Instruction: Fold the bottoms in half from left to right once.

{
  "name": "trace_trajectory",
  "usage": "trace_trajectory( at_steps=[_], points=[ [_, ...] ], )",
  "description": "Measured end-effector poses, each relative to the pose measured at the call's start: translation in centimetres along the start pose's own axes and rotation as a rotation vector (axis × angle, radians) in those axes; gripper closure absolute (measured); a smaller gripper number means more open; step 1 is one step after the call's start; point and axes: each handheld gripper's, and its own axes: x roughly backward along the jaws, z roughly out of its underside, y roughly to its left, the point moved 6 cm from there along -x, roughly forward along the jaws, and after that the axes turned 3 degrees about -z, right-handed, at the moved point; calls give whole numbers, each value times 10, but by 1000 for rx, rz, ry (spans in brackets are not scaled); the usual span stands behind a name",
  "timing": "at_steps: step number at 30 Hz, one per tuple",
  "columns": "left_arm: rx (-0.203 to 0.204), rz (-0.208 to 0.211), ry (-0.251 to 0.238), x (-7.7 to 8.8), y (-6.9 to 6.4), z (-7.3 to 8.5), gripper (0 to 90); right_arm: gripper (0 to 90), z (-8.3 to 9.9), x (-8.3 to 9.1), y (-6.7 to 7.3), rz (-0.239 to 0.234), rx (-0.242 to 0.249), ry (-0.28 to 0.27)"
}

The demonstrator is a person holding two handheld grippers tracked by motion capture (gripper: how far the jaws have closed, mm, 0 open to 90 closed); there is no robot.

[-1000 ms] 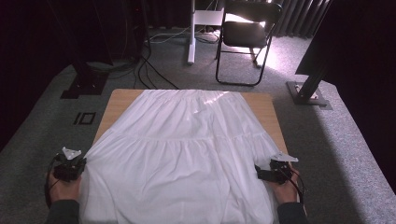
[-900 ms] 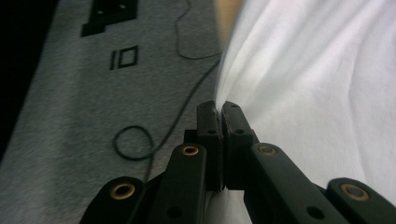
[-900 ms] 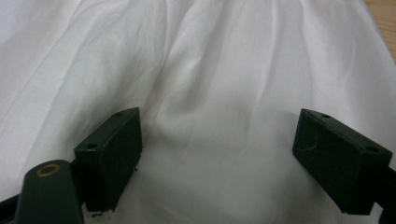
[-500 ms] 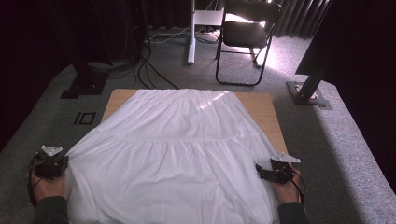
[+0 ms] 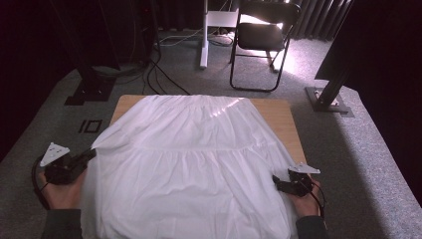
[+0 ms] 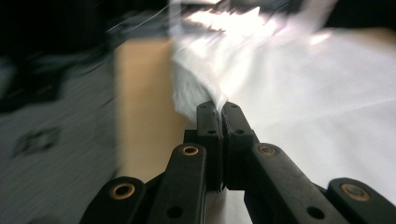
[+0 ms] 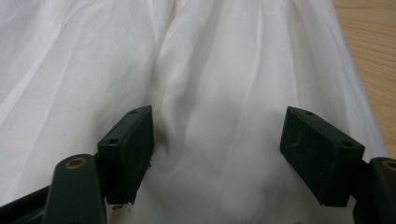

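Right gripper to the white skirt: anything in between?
Nothing visible. The right gripper has its fingers open directly over the white skirt, cloth bare between them. The left gripper is already shut on the skirt's edge.

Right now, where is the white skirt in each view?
High view: white skirt covers the table, centre.
Left gripper view: fills the right side, its edge pinched in the tongs.
Right gripper view: spread behind both jaws.
Shared landmark: the bare wooden table beside the cloth.
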Motion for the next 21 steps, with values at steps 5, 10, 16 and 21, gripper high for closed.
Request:
trace_trajectory(
  at_steps=[5, 10, 16, 21],
  points=[
    [-82, 254, -117, -6, -79, -50, 885, 252, 0, 0, 0, 0, 1, 0],
    [-260, 489, -128, -42, -191, -81, 885, 252, 0, 0, 0, 0, 1, 0],
    [-321, 687, 0, -110, -301, -53, 885, 253, 0, 0, 0, 1, 2, 0],
    [-260, 763, 157, -158, -338, -6, 818, 254, 0, 0, 1, 6, -5, 0]
  ],
)
